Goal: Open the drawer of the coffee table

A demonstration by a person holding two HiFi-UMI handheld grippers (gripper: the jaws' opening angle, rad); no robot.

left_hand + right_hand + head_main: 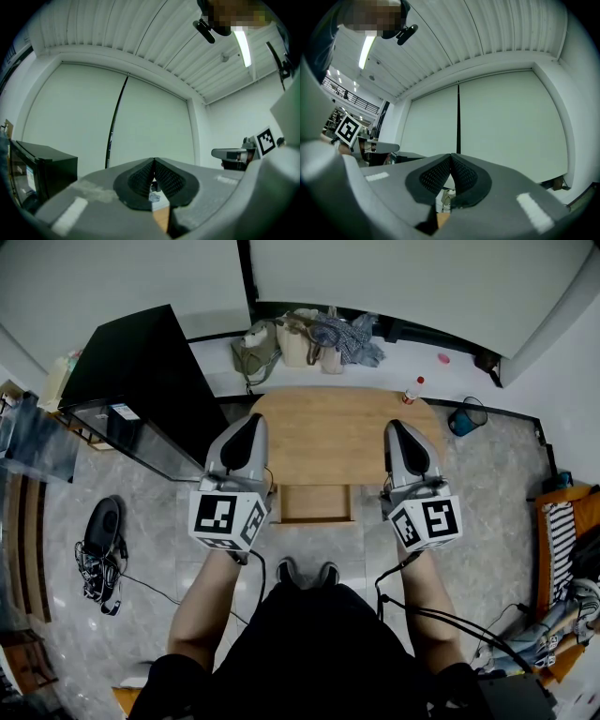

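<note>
In the head view a light wooden coffee table (328, 432) stands in front of me, and its drawer (316, 503) juts out from the near edge toward my feet. My left gripper (251, 420) hangs above the table's left end, apart from the drawer, jaws shut and empty. My right gripper (397, 426) hangs above the table's right end, also shut and empty. In the left gripper view the left gripper (153, 161) has its ribbed pads pressed together, facing a white wall. The right gripper view shows the right gripper (450, 157) shut the same way.
A black cabinet (141, 371) stands left of the table. Bags (300, 338) lie against the far wall. A bottle (412, 390) and a blue bucket (462, 420) sit at the table's right. A black device with cables (101, 532) lies on the floor left. My shoes (307, 573) are below the drawer.
</note>
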